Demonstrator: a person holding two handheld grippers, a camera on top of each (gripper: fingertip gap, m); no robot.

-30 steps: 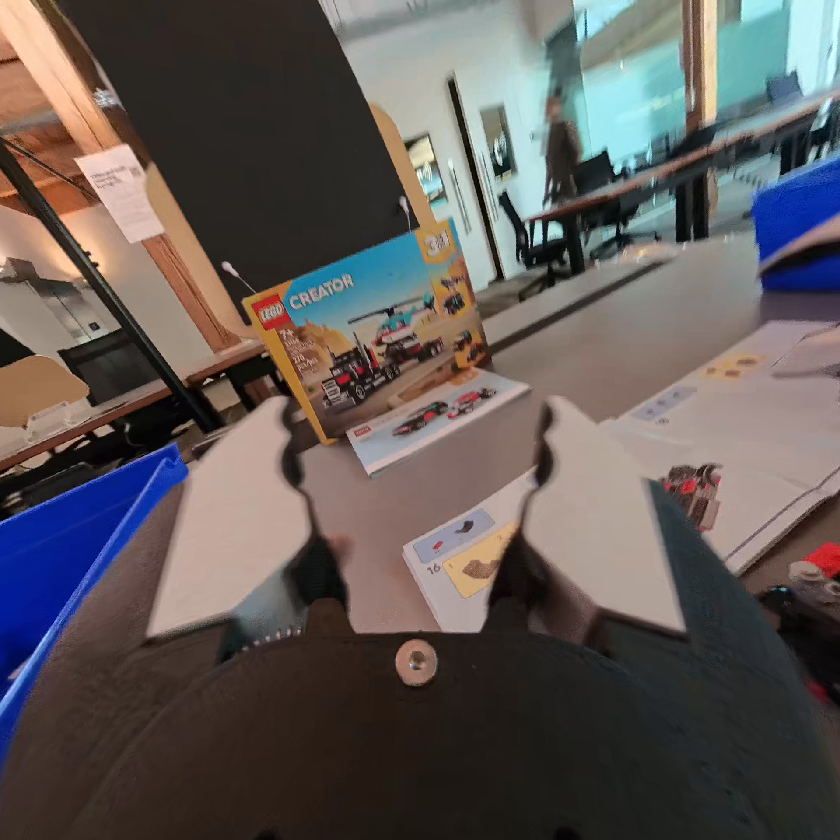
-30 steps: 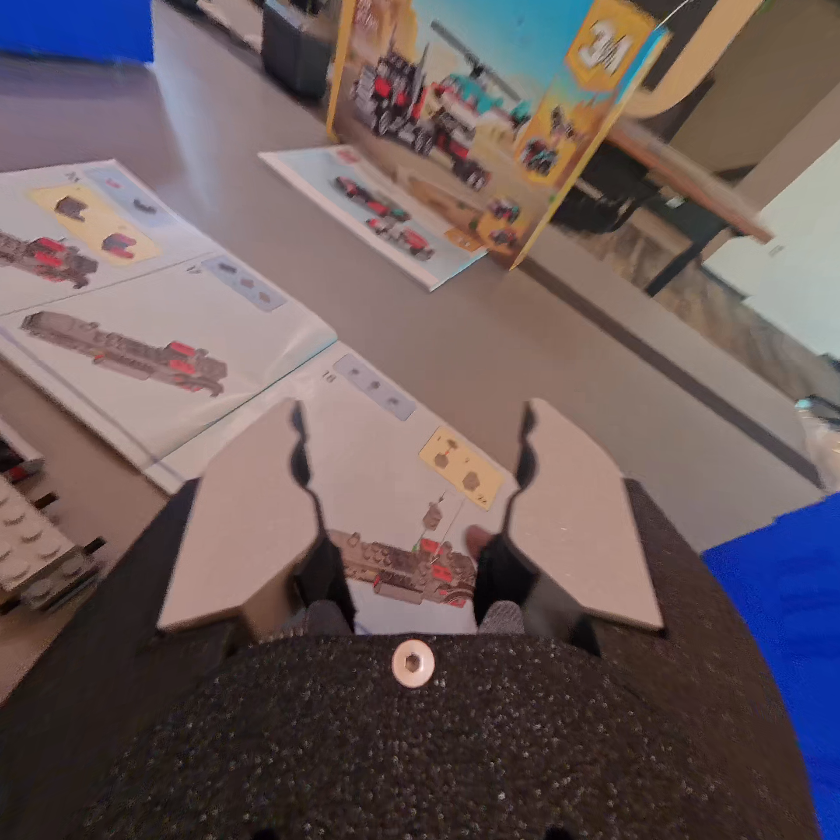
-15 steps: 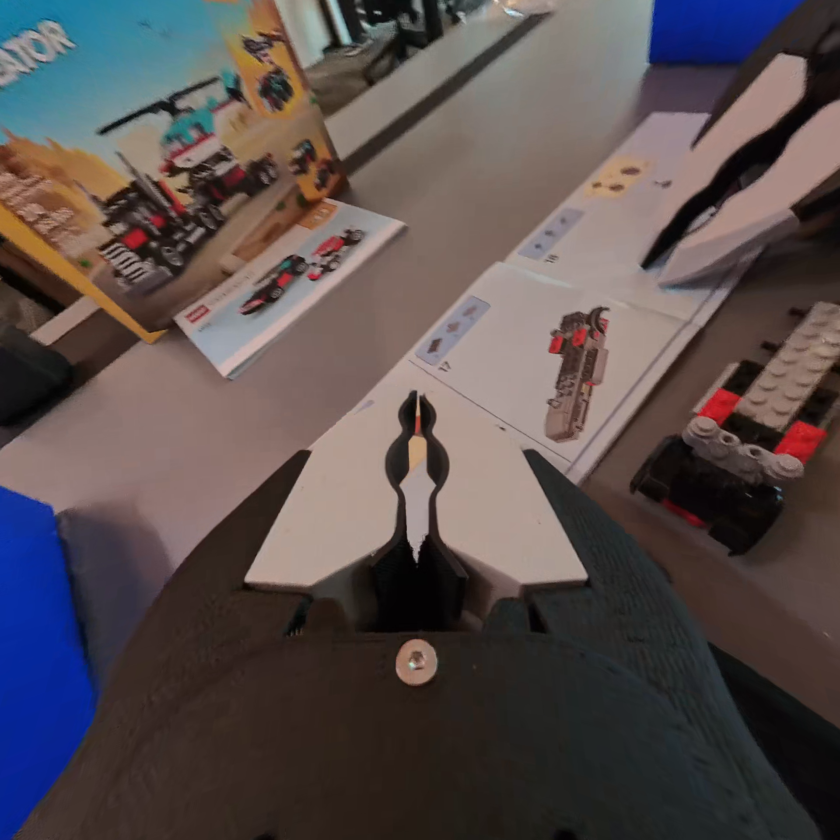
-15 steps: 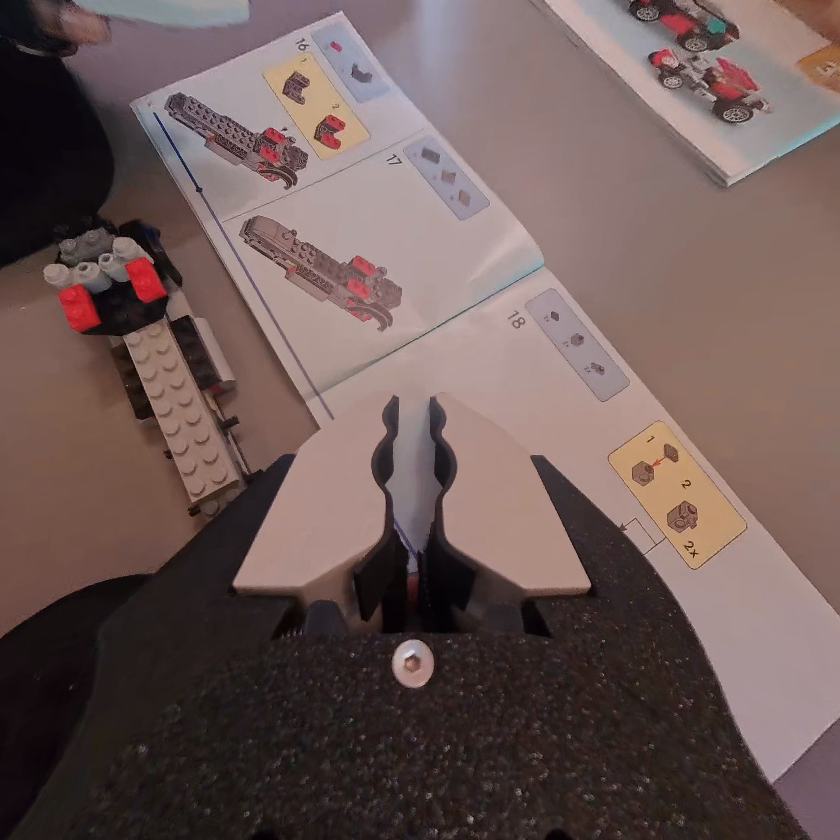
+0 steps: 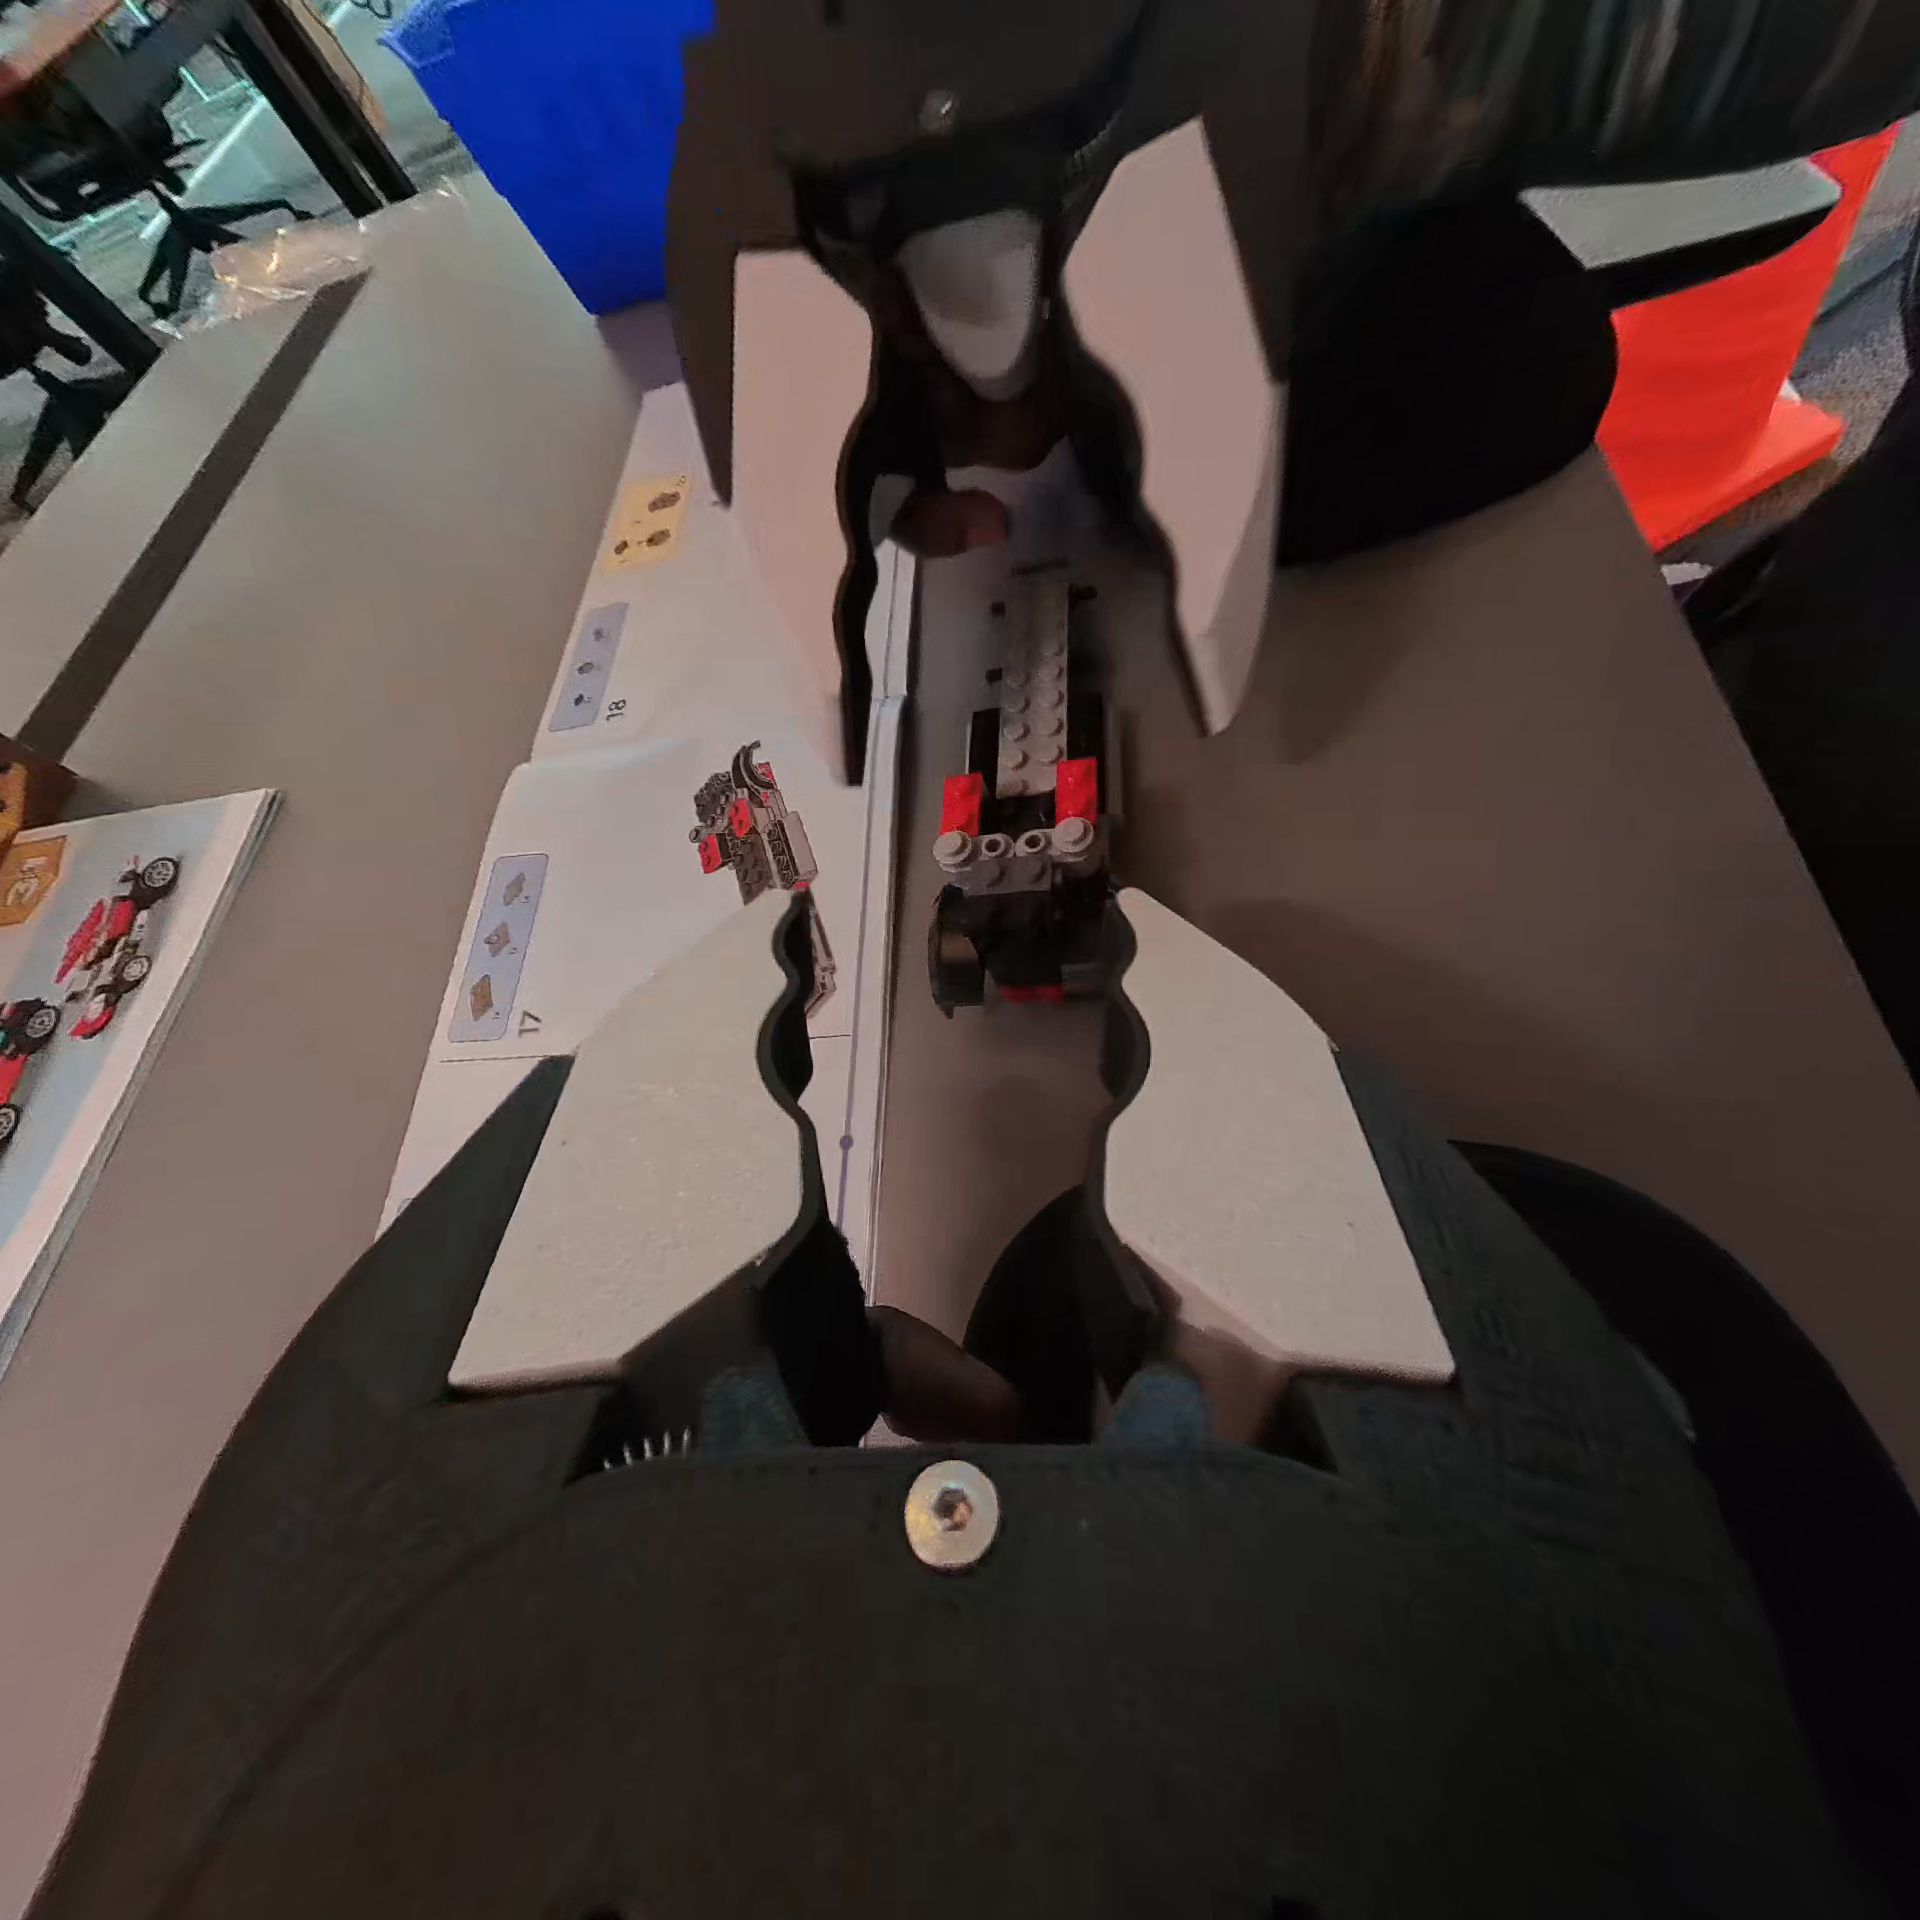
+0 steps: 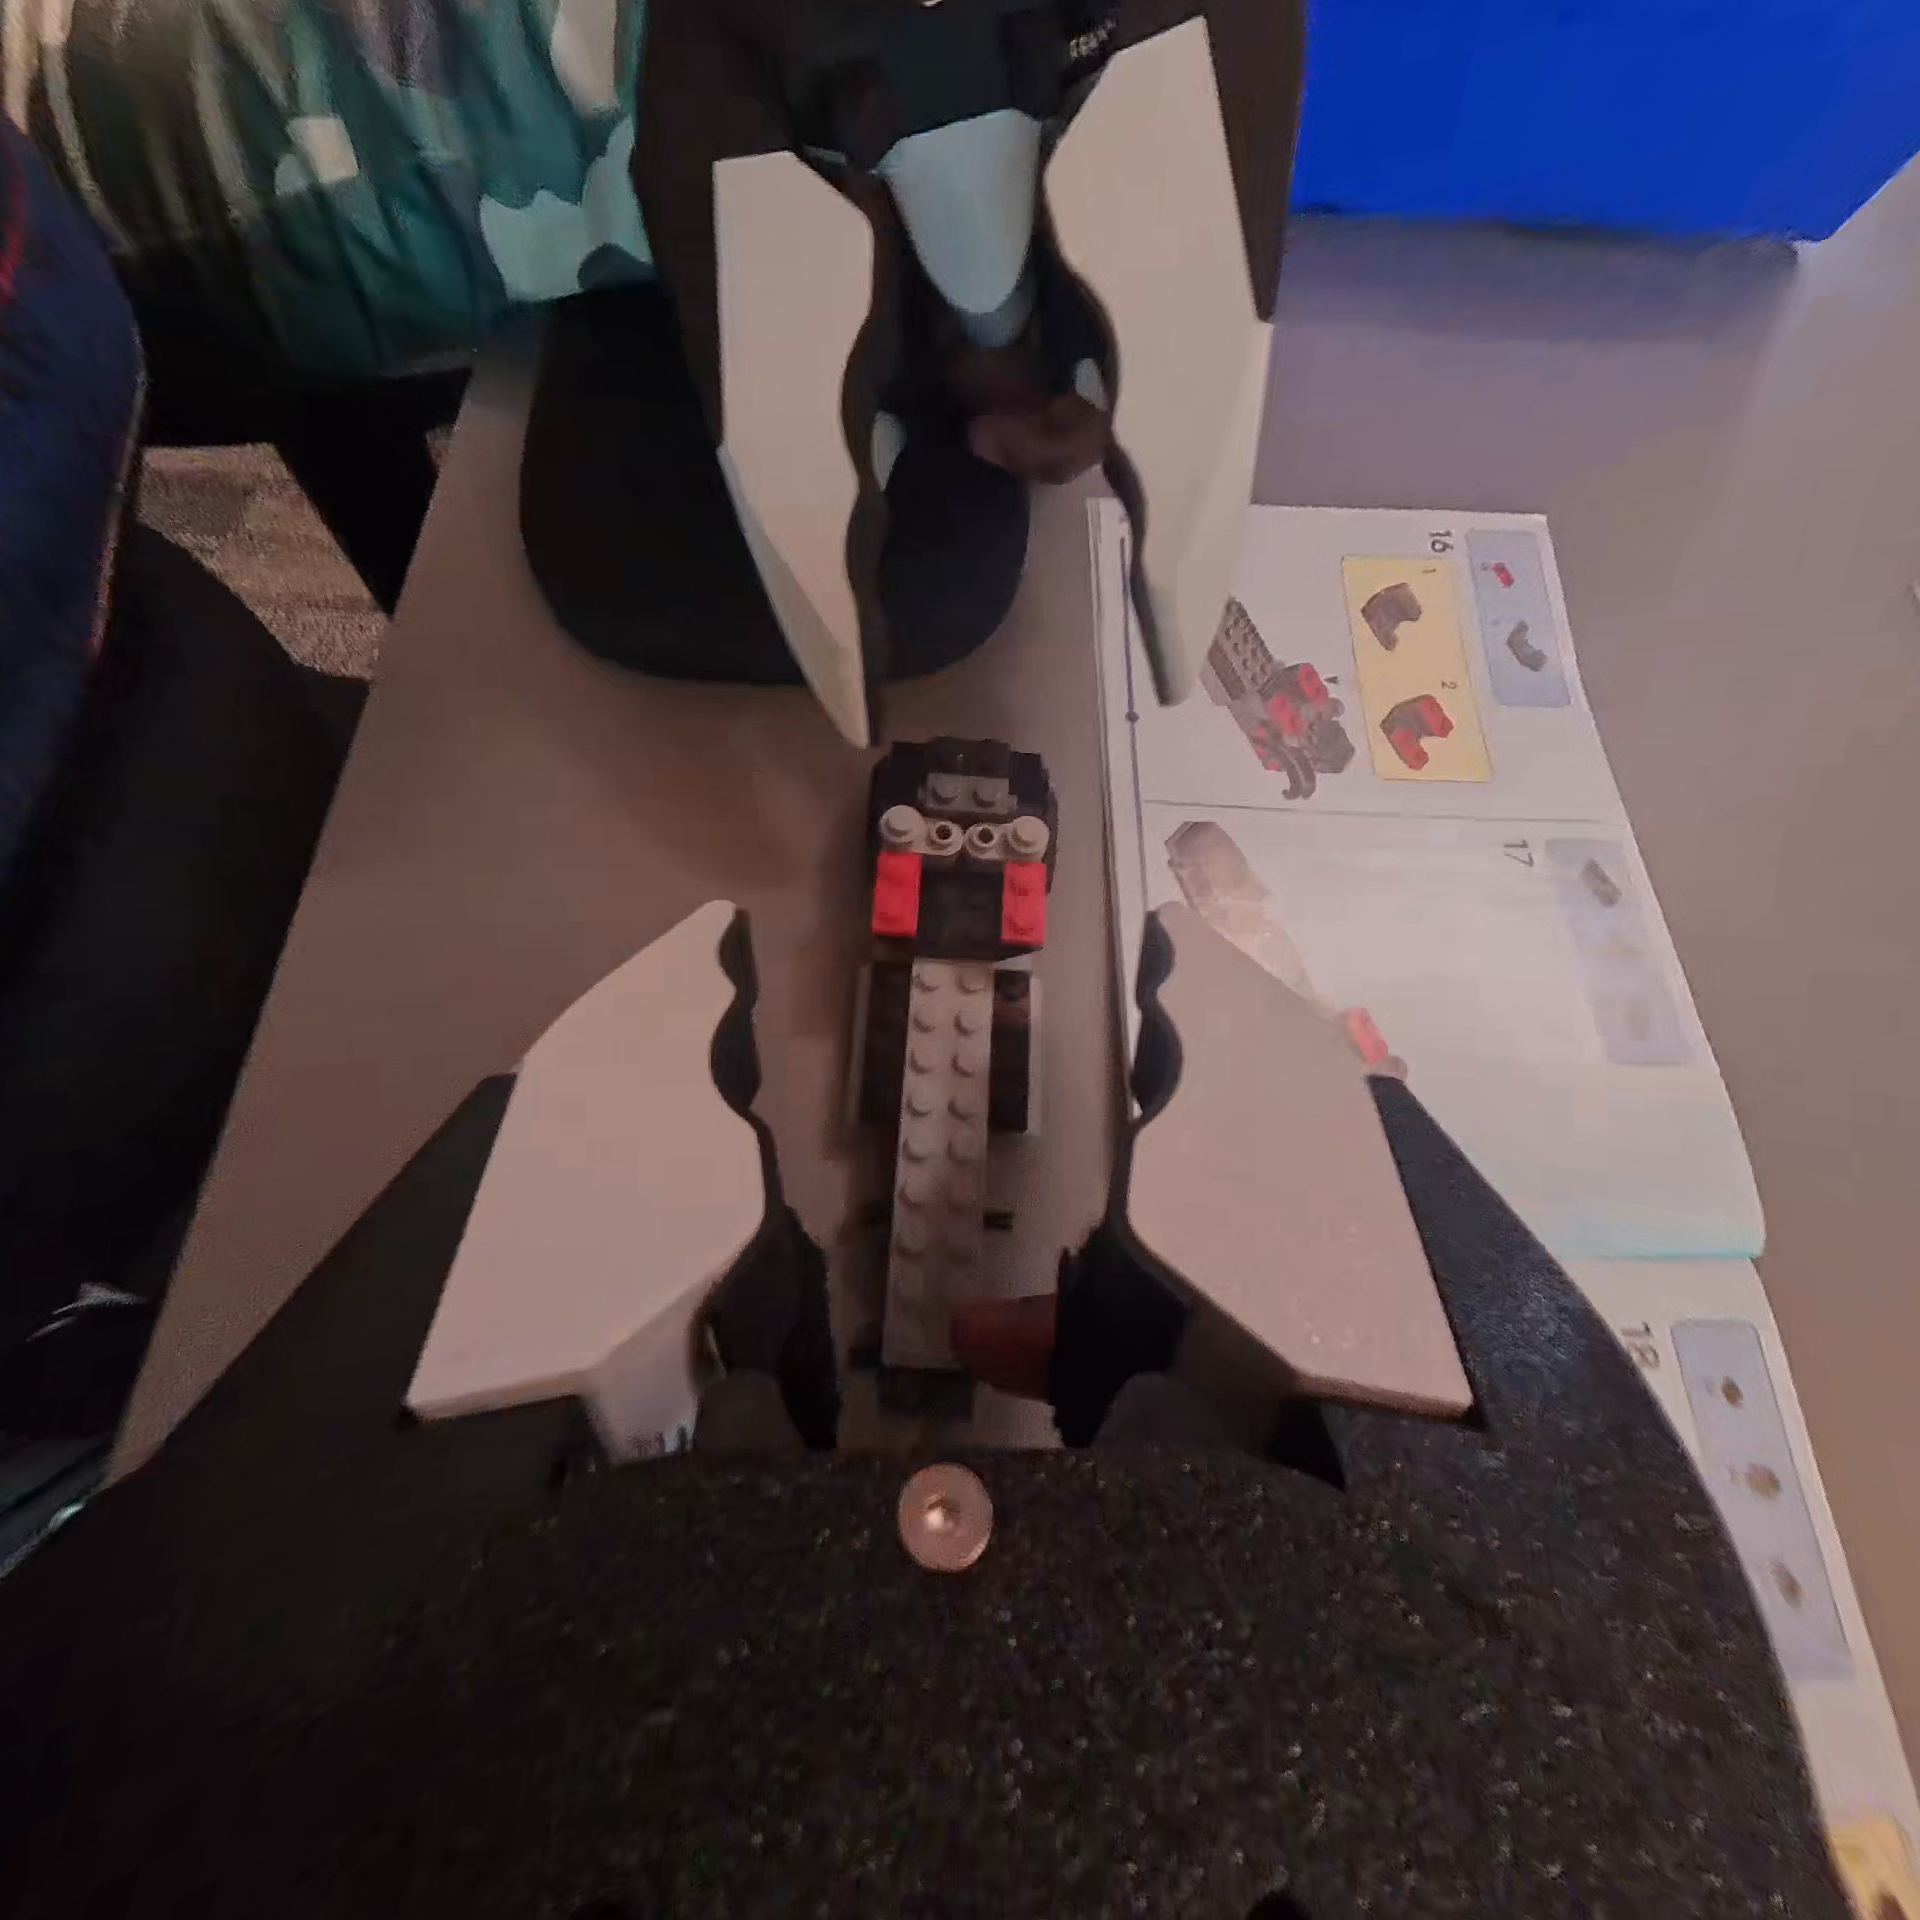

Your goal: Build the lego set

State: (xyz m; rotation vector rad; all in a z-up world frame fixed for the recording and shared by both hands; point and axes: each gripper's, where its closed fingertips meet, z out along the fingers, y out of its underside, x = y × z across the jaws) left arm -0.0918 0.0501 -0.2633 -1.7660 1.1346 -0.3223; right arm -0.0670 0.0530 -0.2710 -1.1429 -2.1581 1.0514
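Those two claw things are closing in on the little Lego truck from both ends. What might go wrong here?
Both are open, neither holding it yet.
1. The left hand-held gripper and right hand-held gripper face each other closely over the half-built truck; they might collide.
2. Squeezing its small red bricks could pop them off.
3. The truck lies beside the open instruction booklet; a finger may snag a page.

Each gripper, left gripper [image 5: 951, 920] and right gripper [image 6: 940, 930], has a grainy black body, one silver screw [image 5: 951, 1509] at its centre, and two pale angular fingers [image 5: 665, 1143] with wavy black inner edges.
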